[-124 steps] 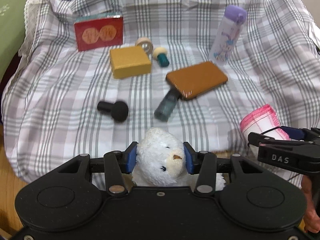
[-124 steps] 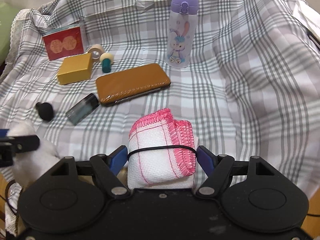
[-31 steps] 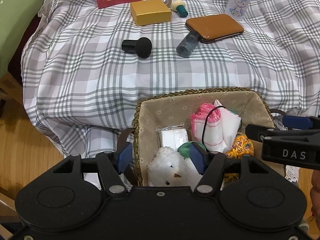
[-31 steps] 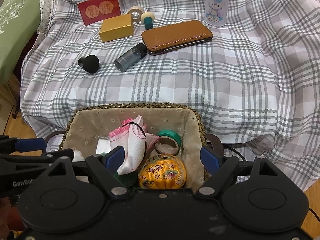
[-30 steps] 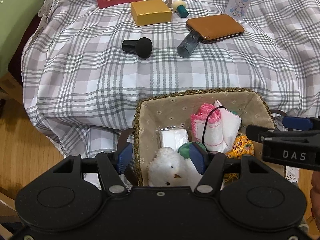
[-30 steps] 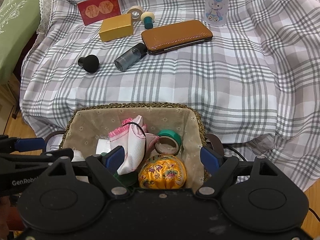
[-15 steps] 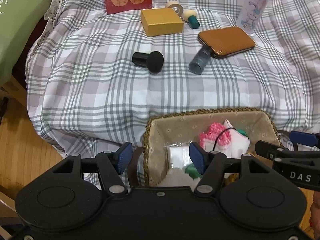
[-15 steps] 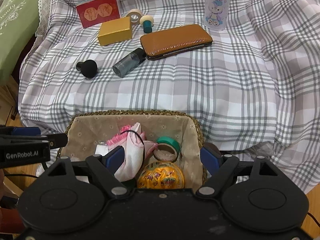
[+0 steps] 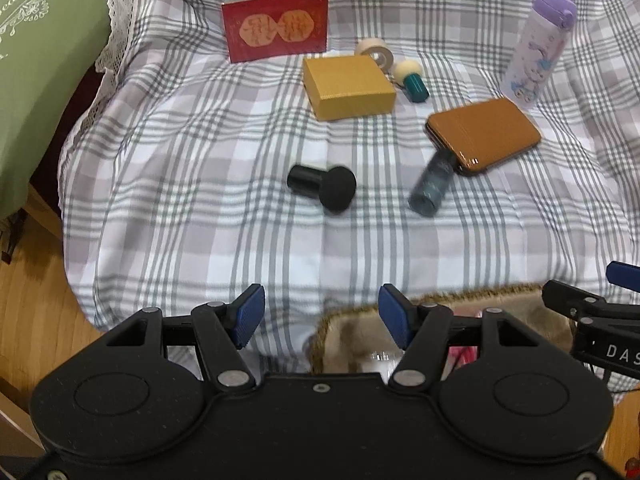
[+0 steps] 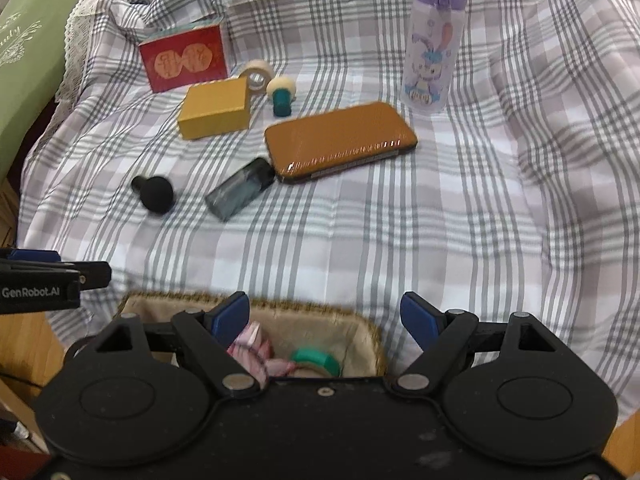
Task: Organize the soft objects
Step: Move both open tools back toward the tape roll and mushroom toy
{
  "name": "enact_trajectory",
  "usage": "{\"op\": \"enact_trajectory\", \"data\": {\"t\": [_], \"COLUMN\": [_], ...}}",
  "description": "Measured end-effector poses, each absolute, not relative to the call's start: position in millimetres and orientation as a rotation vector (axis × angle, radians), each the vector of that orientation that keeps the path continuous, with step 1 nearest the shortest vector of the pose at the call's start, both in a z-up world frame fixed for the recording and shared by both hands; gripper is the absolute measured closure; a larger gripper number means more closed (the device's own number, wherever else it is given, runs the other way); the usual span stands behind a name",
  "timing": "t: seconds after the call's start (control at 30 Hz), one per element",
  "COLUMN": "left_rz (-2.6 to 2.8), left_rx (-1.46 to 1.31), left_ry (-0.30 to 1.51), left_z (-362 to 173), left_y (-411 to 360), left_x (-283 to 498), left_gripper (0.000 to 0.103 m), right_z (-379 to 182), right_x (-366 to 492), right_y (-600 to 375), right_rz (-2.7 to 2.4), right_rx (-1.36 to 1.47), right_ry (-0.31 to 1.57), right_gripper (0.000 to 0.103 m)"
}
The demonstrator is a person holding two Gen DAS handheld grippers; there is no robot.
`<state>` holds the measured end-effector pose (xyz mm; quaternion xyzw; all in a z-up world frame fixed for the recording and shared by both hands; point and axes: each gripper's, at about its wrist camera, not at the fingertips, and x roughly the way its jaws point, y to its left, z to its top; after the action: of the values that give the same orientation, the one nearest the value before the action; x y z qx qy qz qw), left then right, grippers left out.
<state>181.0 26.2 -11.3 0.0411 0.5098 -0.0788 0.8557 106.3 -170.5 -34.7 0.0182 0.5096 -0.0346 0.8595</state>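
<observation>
above the near edge of the checked cloth [image 10: 400, 240], both grippers hang over a woven basket [image 10: 360, 322]. the left gripper [image 9: 322, 314] has its jaws spread wide with nothing between them, and the right gripper [image 10: 326, 316] is likewise released and empty, which suggests the soft things are already dropped in. the basket sits low in front of the cloth, probably so items fall straight into it. inside it i can make out a pink-edged cloth [image 10: 250, 342] and a green tape roll [image 10: 316, 360], but the gripper bodies cover most of the inside, and motion blur makes the rest hard to read. on the cloth lie only hard-looking things: a black knob [image 9: 324, 186], a small bottle [image 9: 430, 186], a brown case [image 9: 484, 134], a yellow box [image 9: 348, 86].
</observation>
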Motion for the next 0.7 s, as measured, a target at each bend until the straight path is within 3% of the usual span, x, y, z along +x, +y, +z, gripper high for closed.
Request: {"op": "enact_trajectory", "data": {"t": [0.7], "left_rz": [-0.14], "left_rx": [0.052], "left_ry": [0.984], "left_z": [-4.0], "left_y": [16.3], "left_x": [277.3], "left_gripper": [0.043], "right_z": [-38.7], "right_x": [224.4], "right_y": [-161.0], "right_rz": [-0.034], "right_rx": [-0.077], "right_ry": [0.895], "right_gripper": [0.021]}}
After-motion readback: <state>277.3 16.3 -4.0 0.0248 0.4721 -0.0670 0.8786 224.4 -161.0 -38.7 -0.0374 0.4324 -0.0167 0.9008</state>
